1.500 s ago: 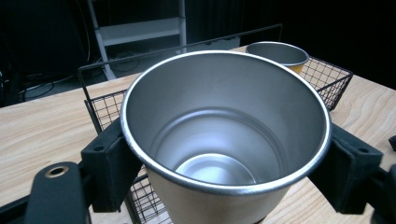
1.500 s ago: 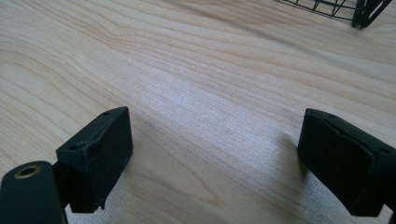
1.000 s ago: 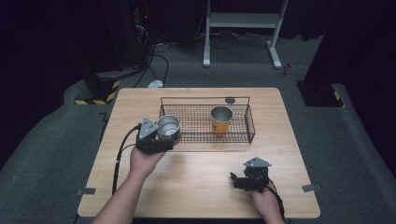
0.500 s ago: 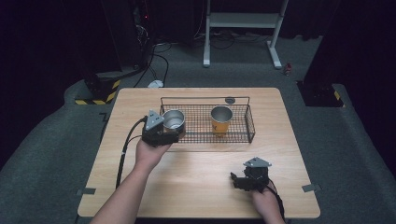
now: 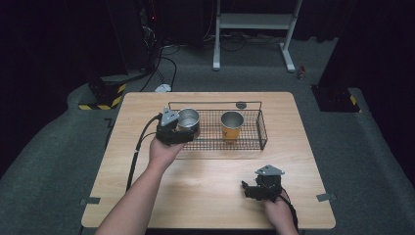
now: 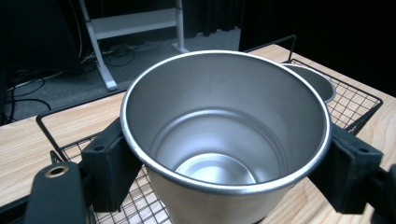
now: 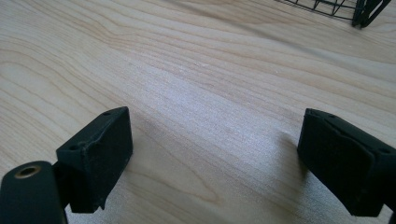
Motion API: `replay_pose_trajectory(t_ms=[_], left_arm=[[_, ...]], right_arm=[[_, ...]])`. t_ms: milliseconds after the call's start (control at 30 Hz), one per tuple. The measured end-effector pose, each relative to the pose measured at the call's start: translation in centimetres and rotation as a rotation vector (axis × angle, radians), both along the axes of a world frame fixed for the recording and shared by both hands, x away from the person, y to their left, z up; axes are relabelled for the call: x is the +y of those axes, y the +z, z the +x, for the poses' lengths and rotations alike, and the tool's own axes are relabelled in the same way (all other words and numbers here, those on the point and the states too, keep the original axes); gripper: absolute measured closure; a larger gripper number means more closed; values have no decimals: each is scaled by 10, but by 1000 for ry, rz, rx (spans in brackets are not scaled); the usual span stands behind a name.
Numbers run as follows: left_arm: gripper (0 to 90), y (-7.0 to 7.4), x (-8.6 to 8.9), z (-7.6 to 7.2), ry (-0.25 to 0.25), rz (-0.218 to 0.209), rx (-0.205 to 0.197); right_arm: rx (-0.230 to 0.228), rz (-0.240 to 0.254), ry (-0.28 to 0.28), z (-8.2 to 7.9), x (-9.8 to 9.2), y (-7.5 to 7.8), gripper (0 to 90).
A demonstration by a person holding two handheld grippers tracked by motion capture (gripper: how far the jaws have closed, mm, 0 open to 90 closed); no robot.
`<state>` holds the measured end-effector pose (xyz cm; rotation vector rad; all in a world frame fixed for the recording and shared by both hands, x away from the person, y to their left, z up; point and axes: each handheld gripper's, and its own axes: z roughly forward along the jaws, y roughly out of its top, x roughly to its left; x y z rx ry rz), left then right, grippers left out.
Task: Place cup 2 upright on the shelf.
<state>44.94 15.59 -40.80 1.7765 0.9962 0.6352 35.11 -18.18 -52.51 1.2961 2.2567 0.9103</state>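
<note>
My left gripper [image 5: 185,128] is shut on a plain silver metal cup [image 5: 188,119], upright and empty, over the left end of a black wire basket [image 5: 262,131]. In the left gripper view the two pads press the cup [image 6: 224,135] from both sides below its rim, with the basket's mesh [image 6: 135,205] under it. An orange-yellow cup [image 5: 231,125] stands in the middle of the basket, and its rim [image 6: 317,80] shows behind the silver one. My right gripper [image 5: 248,189] rests low on the table near the front right, open, with bare wood between its jaws [image 7: 215,158].
The wooden table [image 5: 205,181] has free surface in front of the basket and to its left. A small dark round disc [image 5: 241,105] lies behind the basket. A basket corner [image 7: 366,11] shows far off in the right gripper view. Cables and a white stand sit on the floor beyond.
My left hand has carried the silver cup to the right and slightly away from me, from the basket's left edge to over its left end. The right gripper has stayed still.
</note>
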Motion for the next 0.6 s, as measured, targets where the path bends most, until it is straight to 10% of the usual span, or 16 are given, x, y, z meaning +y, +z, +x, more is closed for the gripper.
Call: replay_pose_trajectory(t_ms=[600], left_arm=[[190,-12,-9,21,27,-6,37]], right_arm=[[0,0,0,0,0,0,105]])
